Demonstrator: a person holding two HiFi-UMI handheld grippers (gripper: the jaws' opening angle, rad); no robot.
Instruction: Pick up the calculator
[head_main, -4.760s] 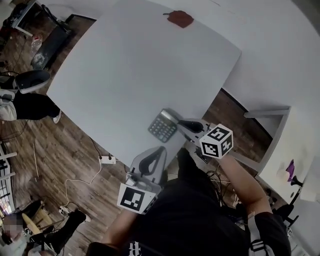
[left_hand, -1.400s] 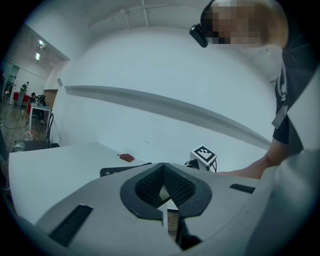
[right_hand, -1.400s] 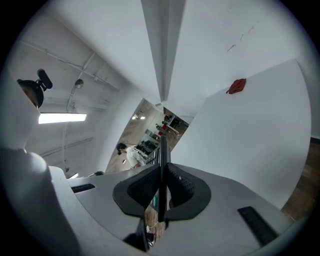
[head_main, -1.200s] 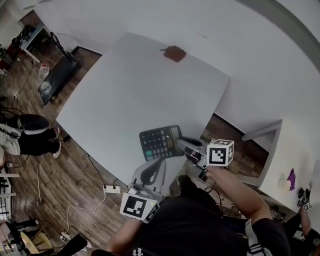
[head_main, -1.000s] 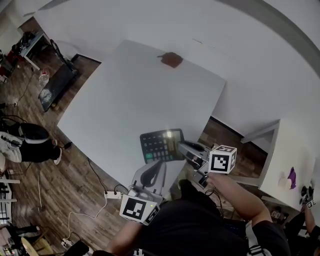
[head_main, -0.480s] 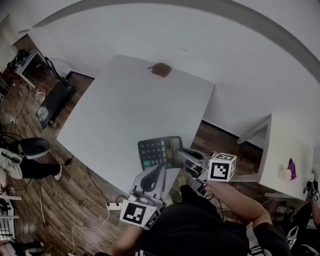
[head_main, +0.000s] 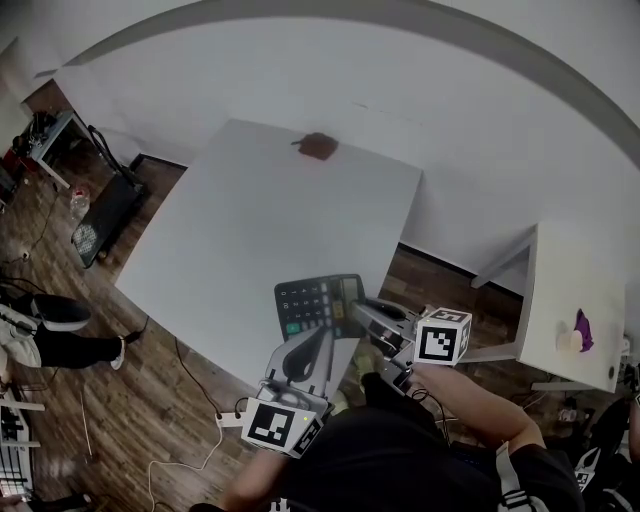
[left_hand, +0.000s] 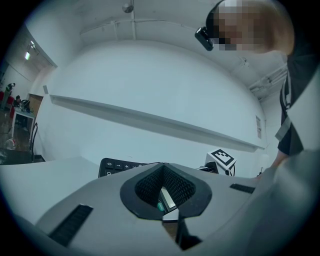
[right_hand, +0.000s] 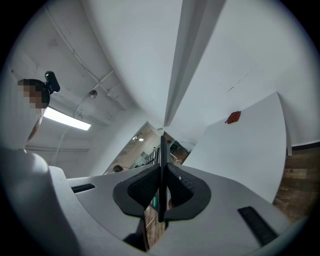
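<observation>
Item: your right gripper (head_main: 362, 310), jaws clamped on the edge of the dark rectangular plastic calculator (head_main: 315, 303), which extends to its left over the white bench (head_main: 250, 200) edge, just ahead of your closed, empty left gripper (head_main: 316, 340).

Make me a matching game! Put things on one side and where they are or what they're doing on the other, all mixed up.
Things:
1. calculator
2. left gripper
3. brown blob
4. purple thing

Places or states:
A. shut, nothing in it
B. near the far edge of the big white table
C. on the small side table
D. clamped in the right gripper

Pairs: 1-D, 2-A, 3-B, 4-C
</observation>
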